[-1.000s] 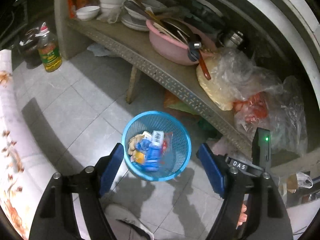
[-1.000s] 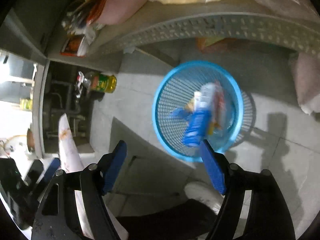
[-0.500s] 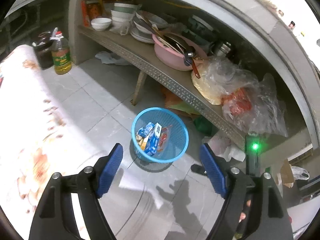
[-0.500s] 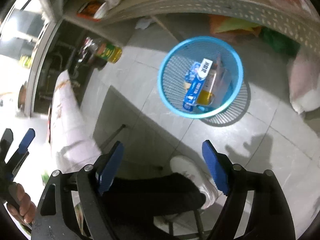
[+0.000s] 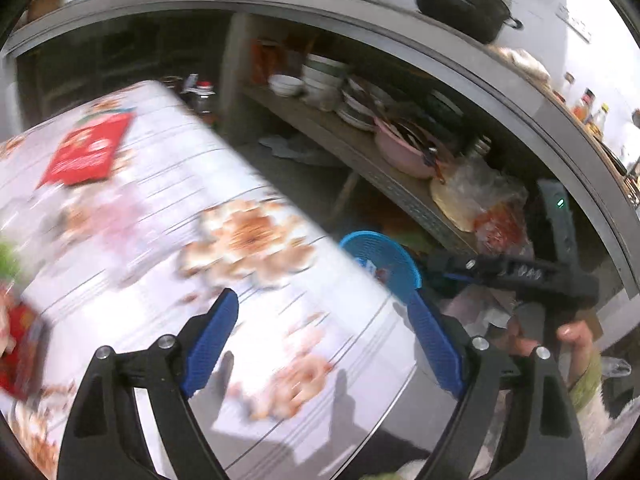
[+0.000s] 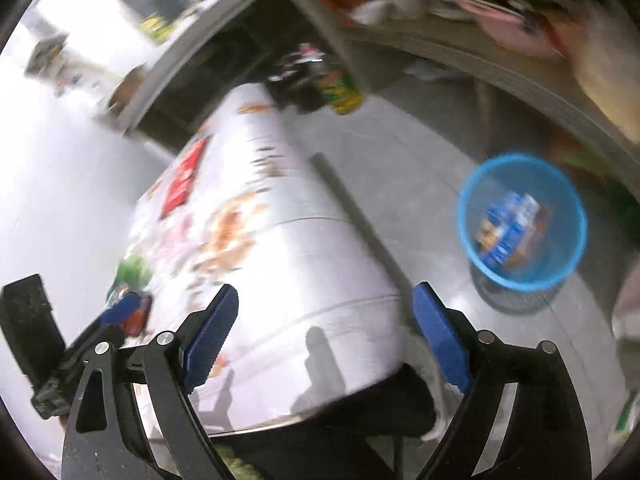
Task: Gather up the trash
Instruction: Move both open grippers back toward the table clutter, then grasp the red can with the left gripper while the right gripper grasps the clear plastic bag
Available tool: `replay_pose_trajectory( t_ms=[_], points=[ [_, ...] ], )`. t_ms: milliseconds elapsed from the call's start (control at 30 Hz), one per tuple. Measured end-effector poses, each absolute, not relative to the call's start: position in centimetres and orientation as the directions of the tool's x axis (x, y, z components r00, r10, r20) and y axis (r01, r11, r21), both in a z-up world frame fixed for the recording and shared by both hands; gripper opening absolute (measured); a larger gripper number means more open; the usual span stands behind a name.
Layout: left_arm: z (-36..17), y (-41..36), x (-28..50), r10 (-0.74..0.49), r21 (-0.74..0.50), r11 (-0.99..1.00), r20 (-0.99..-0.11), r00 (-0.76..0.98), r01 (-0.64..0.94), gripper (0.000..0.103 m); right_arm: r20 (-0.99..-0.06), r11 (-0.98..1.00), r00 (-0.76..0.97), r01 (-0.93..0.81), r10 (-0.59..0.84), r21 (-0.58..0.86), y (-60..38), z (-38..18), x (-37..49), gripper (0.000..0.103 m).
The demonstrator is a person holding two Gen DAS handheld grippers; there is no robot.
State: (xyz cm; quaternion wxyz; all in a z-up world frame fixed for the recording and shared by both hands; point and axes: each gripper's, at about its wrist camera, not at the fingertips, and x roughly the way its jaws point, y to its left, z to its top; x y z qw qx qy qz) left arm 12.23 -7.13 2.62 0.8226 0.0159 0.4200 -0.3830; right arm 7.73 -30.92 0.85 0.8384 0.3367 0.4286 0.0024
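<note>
- Both views have swung up from the floor onto the patterned desk (image 5: pixel 168 216).
- Left gripper (image 5: pixel 326 344): jaws released, empty.
- Right gripper (image 6: pixel 326 338): jaws released, empty.
- Blue trash basket (image 6: pixel 520 220): on floor, far right of jaws, holding wrappers.
- Red packet (image 5: pixel 86 152): on desk, far left.

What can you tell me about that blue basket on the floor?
The blue basket is a round, open-topped bin of what looks like plastic mesh, tapering downward. It stands upright on the grey tiled floor beside the table, below the shelf. Inside lie crumpled wrappers, mostly blue. Neither gripper touches it. The left wrist view shows only its rim.
</note>
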Motion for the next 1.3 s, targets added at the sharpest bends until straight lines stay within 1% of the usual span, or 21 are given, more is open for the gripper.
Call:
replay_pose_trajectory(
  t_ms=[200,367,533,633,733,833,900,967,1033,1067,1100,1167,1233,1300],
  points=[
    [2.4,-1.5,11.2,-0.555,-0.262,0.791,-0.687,0.469,0.553,0.085,-0.717,0.827,0.593,0.145,0.367,0.543,-26.9,2.2,11.0,0.086],
    [2.4,1.4,11.0,-0.501,-0.229,0.838,-0.680,0.535,0.495,0.085,-0.720,0.844,0.550,0.049,0.423,0.534,-22.9,3.3,14.4,0.086],
    [2.9,4.3,10.4,-0.465,-0.186,0.866,-0.641,0.611,0.464,0.085,-0.711,0.836,0.513,-0.025,0.482,0.548,-18.6,4.1,18.2,0.086],
    [3.4,5.9,10.2,-0.441,-0.168,0.883,-0.617,0.651,0.439,0.085,-0.717,0.842,0.496,-0.055,0.490,0.537,-16.6,4.1,20.9,0.086],
    [3.9,7.8,10.6,-0.410,-0.158,0.903,-0.590,0.695,0.399,0.085,-0.734,0.862,0.491,-0.071,0.469,0.503,-14.7,4.0,24.1,0.086],
    [4.4,10.2,11.8,-0.348,-0.144,0.934,-0.577,0.739,0.327,0.085,-0.759,0.870,0.465,-0.056,0.456,0.489,-13.6,3.0,27.0,0.085],
    [4.5,11.8,12.8,-0.318,-0.151,0.947,-0.572,0.756,0.284,0.085,-0.779,0.881,0.442,-0.062,0.445,0.468,-12.6,2.1,28.5,0.080],
    [4.3,13.0,14.0,-0.292,-0.154,0.956,-0.580,0.761,0.249,0.085,-0.812,0.905,0.420,-0.056,0.405,0.422,-11.7,1.0,29.5,0.069],
    [3.8,14.0,14.9,-0.266,-0.142,0.964,-0.595,0.759,0.226,0.085,-0.827,0.907,0.392,-0.048,0.402,0.418,-11.3,0.0,29.8,0.062],
    [3.6,14.3,15.2,-0.257,-0.138,0.966,-0.598,0.759,0.219,0.085,-0.829,0.917,0.410,-0.051,0.381,0.396,-11.2,0.3,29.5,0.055],
    [3.3,14.7,15.4,-0.262,-0.143,0.965,-0.604,0.752,0.222,0.085,-0.838,0.923,0.402,-0.056,0.370,0.381,-11.1,0.3,29.4,0.051],
    [2.5,14.9,15.6,-0.287,-0.161,0.957,-0.618,0.732,0.240,0.085,-0.843,0.925,0.392,-0.071,0.370,0.373,-10.8,0.2,28.9,0.033],
    [1.7,14.9,15.7,-0.303,-0.168,0.952,-0.628,0.717,0.255,0.085,-0.852,0.936,0.393,-0.082,0.347,0.343,-10.6,0.2,28.6,0.026],
    [0.8,14.6,15.8,-0.305,-0.164,0.951,-0.636,0.709,0.262,0.085,-0.852,0.935,0.389,-0.094,0.351,0.342,-10.7,0.2,27.9,0.023]
  ],
)
